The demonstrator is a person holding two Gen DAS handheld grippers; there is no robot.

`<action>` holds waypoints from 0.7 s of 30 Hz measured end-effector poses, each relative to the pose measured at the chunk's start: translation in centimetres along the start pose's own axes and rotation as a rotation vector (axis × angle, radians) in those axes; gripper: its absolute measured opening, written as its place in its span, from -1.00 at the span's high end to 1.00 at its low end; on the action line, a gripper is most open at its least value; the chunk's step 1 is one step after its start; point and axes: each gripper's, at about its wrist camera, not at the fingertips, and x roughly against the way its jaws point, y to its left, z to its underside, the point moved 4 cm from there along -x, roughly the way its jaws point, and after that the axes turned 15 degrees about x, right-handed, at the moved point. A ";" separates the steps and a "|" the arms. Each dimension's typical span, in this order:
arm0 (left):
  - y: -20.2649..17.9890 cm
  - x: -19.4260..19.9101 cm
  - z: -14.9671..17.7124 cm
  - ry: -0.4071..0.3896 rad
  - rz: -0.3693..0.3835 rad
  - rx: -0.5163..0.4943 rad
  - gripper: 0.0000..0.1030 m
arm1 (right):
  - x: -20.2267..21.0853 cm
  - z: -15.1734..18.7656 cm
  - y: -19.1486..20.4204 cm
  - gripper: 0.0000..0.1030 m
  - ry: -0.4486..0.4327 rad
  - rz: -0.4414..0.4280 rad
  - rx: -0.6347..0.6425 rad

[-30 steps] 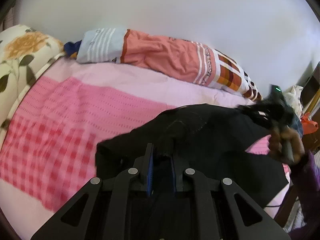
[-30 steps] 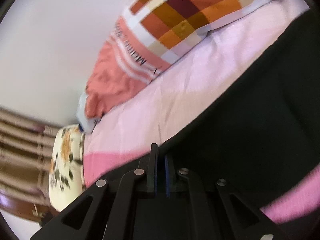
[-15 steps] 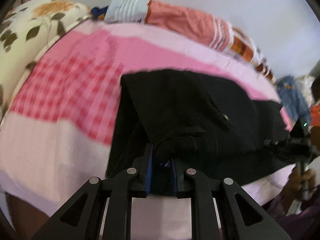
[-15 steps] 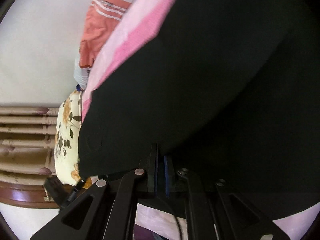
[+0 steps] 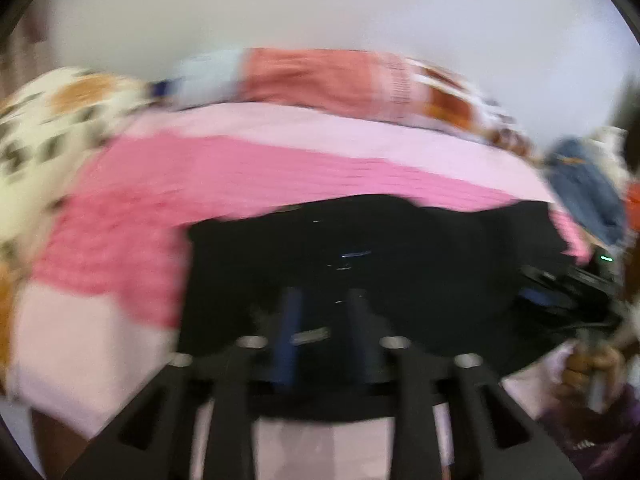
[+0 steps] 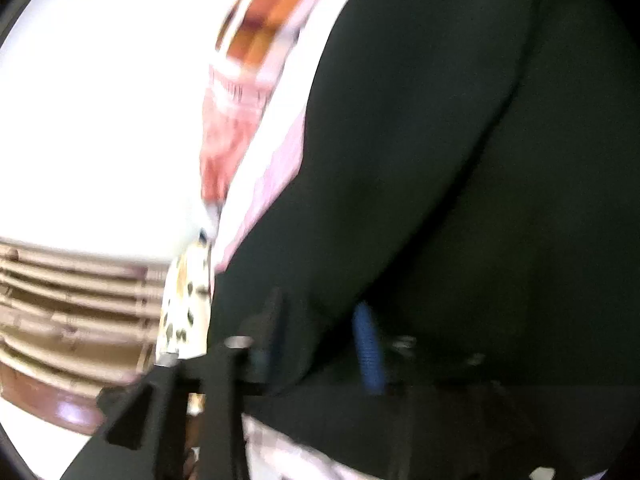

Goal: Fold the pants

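Jaws on both claws have just been opening, so the black pants (image 5: 384, 264) are let go and this fold looks laid down on the pink bedspread (image 5: 224, 184). Left gripper (image 5: 326, 312), now parted, holds nothing; the pants fill the lower centre ahead of it. Right gripper (image 6: 320, 336) likewise stands apart, cloth lying loose between its fingers.

Plain white wall (image 5: 320, 8) behind a bed with a pink blanket (image 5: 240, 176), both views motion-blurred. Floral pillow (image 5: 48, 120) at its left end, an orange-patterned quilt (image 5: 340, 80) bunched along the wall. Slatted wooden headboard (image 6: 72, 300) with a brown rail; blue clothes (image 5: 588, 192) piled at right.
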 end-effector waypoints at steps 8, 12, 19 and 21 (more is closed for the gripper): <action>-12.0 -6.9 3.8 0.099 0.162 -0.210 -0.13 | 6.4 -7.2 -7.3 0.20 -0.218 0.021 -0.092; -15.0 -8.7 4.8 0.153 0.215 -0.189 -0.13 | 8.1 -10.6 -9.8 0.18 -0.296 0.020 -0.157; -17.7 -10.1 7.2 0.244 0.267 -0.152 -0.13 | 12.7 -14.2 -12.0 -0.03 -0.471 -0.021 -0.227; -17.8 -10.6 7.5 0.247 0.249 -0.173 -0.13 | 13.6 -14.8 -11.9 -0.19 -0.478 -0.040 -0.197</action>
